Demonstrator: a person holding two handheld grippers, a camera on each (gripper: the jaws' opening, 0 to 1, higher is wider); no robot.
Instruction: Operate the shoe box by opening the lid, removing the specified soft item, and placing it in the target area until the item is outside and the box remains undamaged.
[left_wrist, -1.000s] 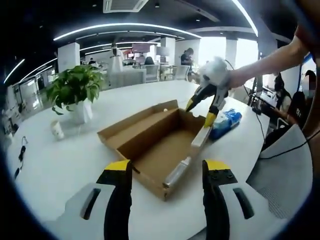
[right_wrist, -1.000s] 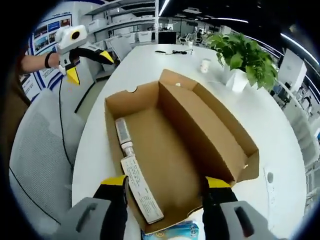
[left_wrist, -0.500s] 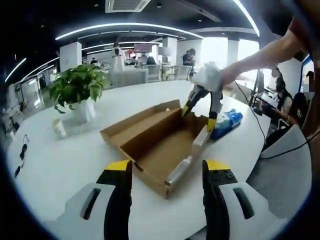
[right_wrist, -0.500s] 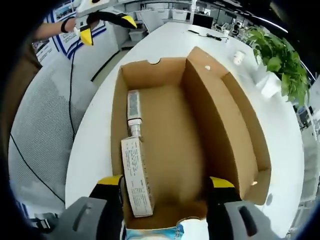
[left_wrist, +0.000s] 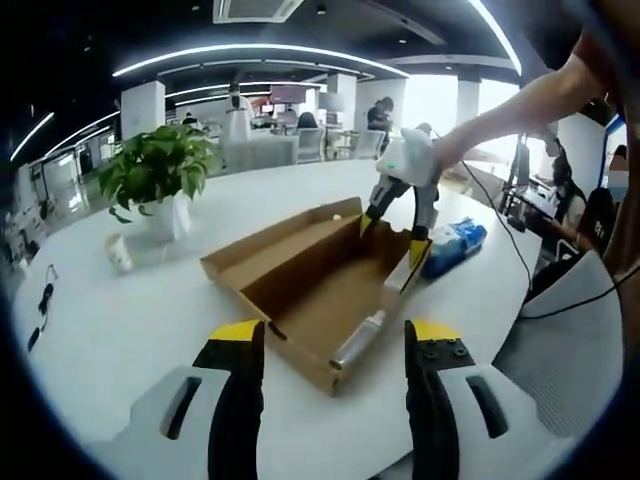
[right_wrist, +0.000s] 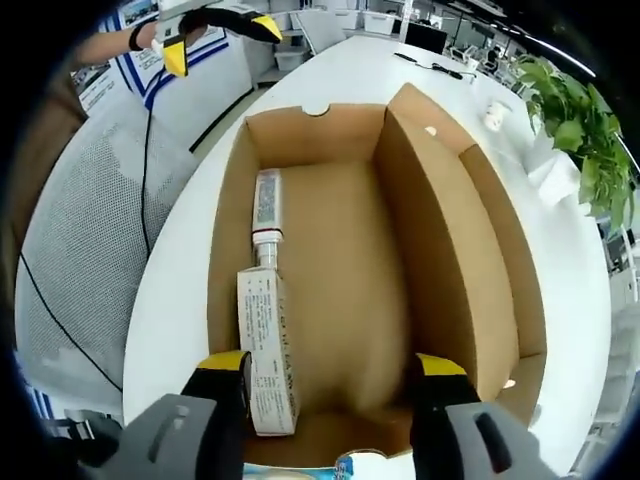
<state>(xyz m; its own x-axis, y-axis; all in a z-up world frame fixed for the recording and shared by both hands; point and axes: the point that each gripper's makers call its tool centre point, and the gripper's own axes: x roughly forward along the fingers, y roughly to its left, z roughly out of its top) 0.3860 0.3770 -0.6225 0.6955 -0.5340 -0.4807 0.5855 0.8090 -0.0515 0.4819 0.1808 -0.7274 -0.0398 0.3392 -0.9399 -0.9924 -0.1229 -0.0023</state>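
Open shoe box (right_wrist: 340, 290) on the white counter (left_wrist: 120, 330), lid folded back, seen from above in the right gripper view. The right claw (right_wrist: 330, 375), jaws apart and empty, hangs at the bottom centre of that frame over the near end of the box; a second ago the camera stood farther back and more oblique, so the claw has advanced and come down toward the interior. Along the left inner wall lie a white printed carton (right_wrist: 265, 350) and, end to end with it, a tube (right_wrist: 266, 205). A blue soft pack (left_wrist: 452, 243) rests on the counter just beside the box, right of centre in the left gripper view, seemingly already outside. The left claw (left_wrist: 335, 345), jaws apart and empty, stays back at the lower centre of its frame. A potted plant (left_wrist: 150, 175) stands at upper left. The descent suggests a reach for the remaining contents.
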